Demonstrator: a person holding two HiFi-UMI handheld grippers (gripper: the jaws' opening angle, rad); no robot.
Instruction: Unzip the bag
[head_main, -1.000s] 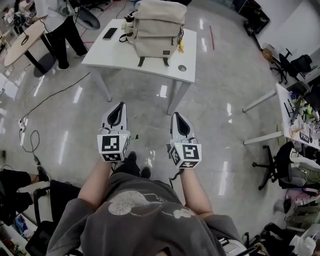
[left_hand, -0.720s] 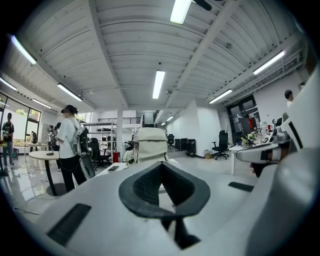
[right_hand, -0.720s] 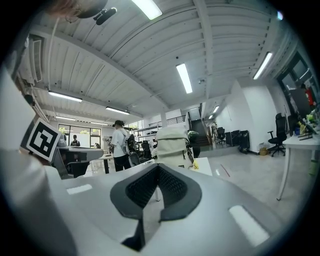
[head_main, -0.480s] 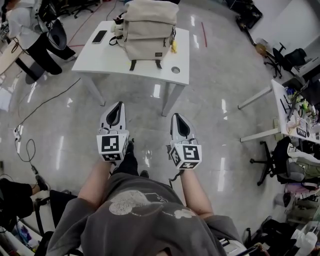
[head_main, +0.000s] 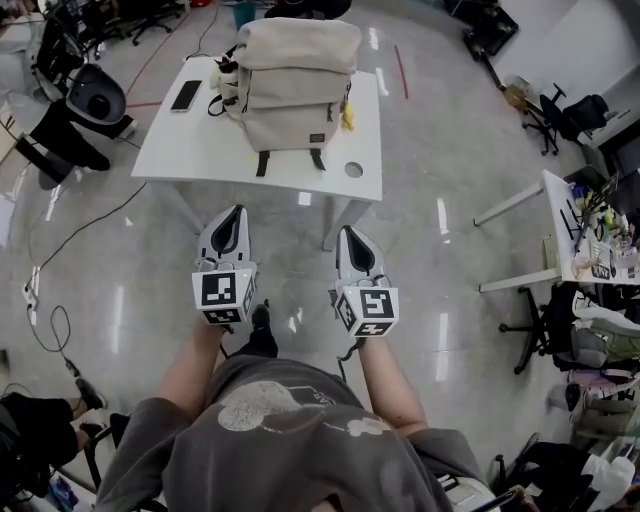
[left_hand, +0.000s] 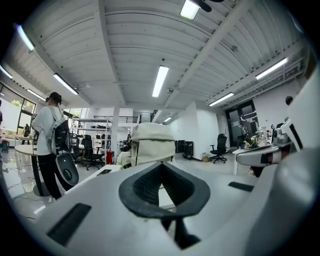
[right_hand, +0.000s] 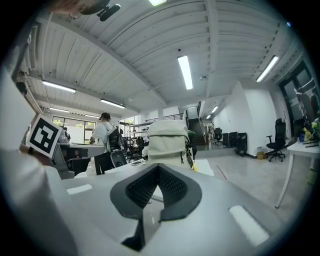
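Note:
A beige backpack (head_main: 295, 82) stands upright on a white table (head_main: 190, 150) ahead of me; it also shows as the backpack (left_hand: 150, 145) in the left gripper view and the backpack (right_hand: 169, 140) in the right gripper view. My left gripper (head_main: 235, 213) and right gripper (head_main: 347, 233) are held side by side above the floor, short of the table's near edge. Both are shut with nothing between their jaws. A yellow tag (head_main: 349, 116) hangs at the bag's right side.
A phone (head_main: 186, 95) lies on the table's left part, and a round hole (head_main: 353, 169) sits near its right front corner. Another desk (head_main: 570, 240) and office chairs (head_main: 565, 115) stand to the right. A cable (head_main: 80, 225) runs over the floor at left. A person (left_hand: 47, 140) stands far left.
Both grippers have advanced toward the table, which now sits closer and lower in the head view. Their jaws stayed shut.

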